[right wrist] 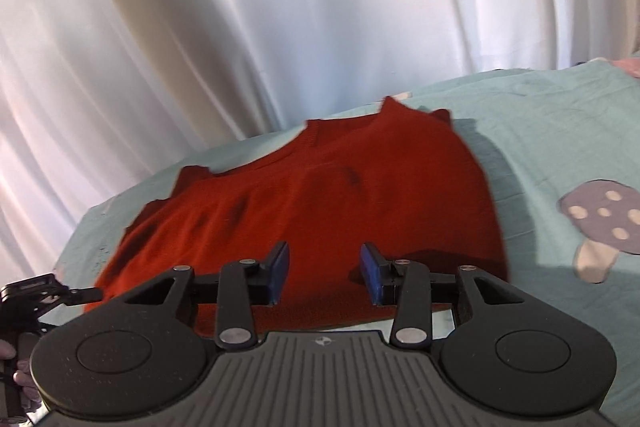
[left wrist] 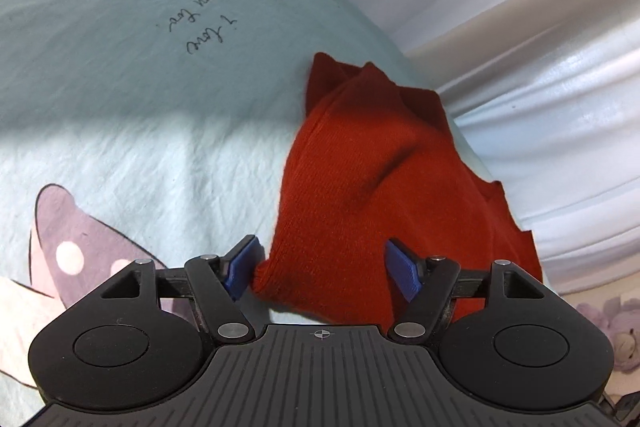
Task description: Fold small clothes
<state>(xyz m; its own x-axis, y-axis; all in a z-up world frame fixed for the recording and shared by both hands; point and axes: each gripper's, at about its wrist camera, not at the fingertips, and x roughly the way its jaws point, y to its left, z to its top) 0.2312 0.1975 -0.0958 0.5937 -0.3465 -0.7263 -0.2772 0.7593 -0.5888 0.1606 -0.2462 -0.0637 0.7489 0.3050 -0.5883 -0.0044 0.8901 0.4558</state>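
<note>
Pale satin curtains [right wrist: 280, 27] behind, light blue bedsheet [left wrist: 120, 87] below, printed with mushrooms [right wrist: 600, 223] and handwritten script [left wrist: 204, 23]. Red knit vest [left wrist: 360, 187] lying on the sheet close to the bed's edge by the curtains. From the left wrist: vest bunched and humped, a corner of its hem between the blue pads of the left gripper [left wrist: 322, 269], jaws wide apart, left pad [left wrist: 242, 267] touching the fabric edge, nothing clamped. From the right wrist: vest spread flatter, ribbed neckline at the far side, hem nearest; right gripper [right wrist: 323, 273] over the hem, jaws apart, gripping nothing. Only here: the other gripper's black body at the lower left edge, beside the vest's corner, and the mushroom print to the right. Script visible only from the left wrist.
</note>
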